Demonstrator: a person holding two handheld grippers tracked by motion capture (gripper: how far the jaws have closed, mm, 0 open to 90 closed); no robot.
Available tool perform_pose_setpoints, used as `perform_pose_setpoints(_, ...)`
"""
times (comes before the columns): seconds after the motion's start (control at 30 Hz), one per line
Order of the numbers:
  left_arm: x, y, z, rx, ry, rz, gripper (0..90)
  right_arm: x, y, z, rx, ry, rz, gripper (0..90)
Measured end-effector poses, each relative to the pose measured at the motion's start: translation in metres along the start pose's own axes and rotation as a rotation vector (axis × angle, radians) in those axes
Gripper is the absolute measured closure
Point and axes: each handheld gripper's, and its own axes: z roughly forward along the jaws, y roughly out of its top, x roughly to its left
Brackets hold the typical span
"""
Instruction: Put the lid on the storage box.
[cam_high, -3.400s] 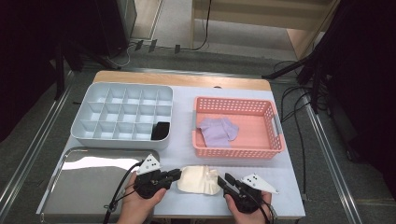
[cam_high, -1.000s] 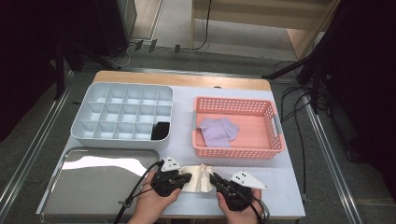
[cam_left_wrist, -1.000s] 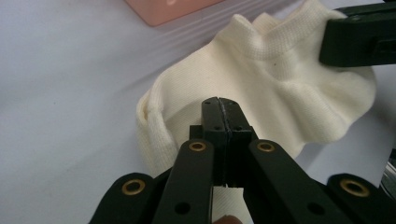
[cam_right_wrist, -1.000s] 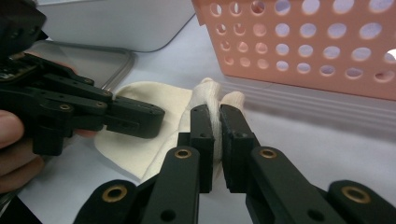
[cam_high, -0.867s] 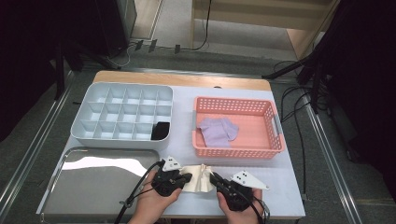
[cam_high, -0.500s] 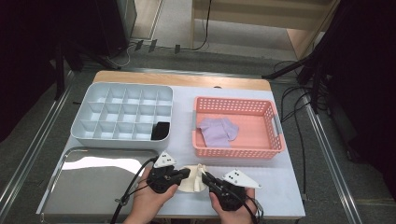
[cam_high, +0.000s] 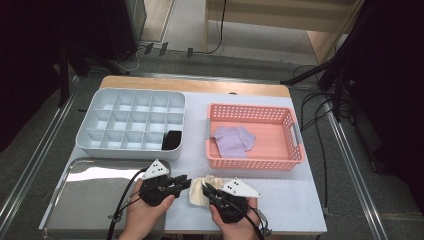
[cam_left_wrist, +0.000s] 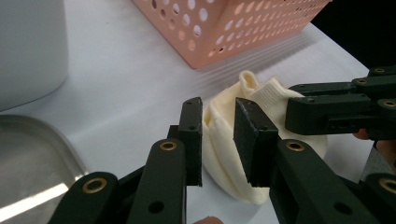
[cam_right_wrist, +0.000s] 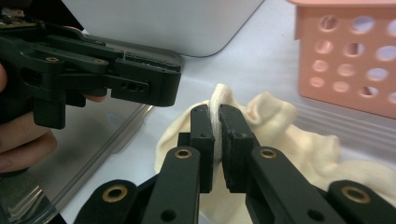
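Right gripper view has the cream sock (cam_right_wrist: 261, 135) bunched on the white tabletop (cam_high: 192, 150) near the pink basket (cam_high: 252, 160), its ribbed cuff clenched in the right claw (cam_right_wrist: 215, 122). The left claw (cam_left_wrist: 217, 116), whose jaws have just been opening, stands released with a fold between them. Soft and limp, the sock will likely sag, so that doubled cuff looks the surest hold.

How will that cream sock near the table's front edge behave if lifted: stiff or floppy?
Probably floppy: the cream sock lies bunched in soft folds. Likely light, since the right hand-held gripper pinches just one thin fold. Its ribbed knit should grip the pads, though the loose part may dangle.
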Motion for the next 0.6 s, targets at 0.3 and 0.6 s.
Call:
perform_pose_setpoints(0.3,0.001,-0.006,0.014,0.089,-0.018,-0.008,87.2,0.007,-0.002,0.017,0.028,0.016,-0.023,84.7)
perform_pose_setpoints(0.6,0.006,-0.004,0.006,0.043,-0.019,-0.038,80.3,0.006,-0.009,0.011,0.047,0.058,-0.024,72.6)
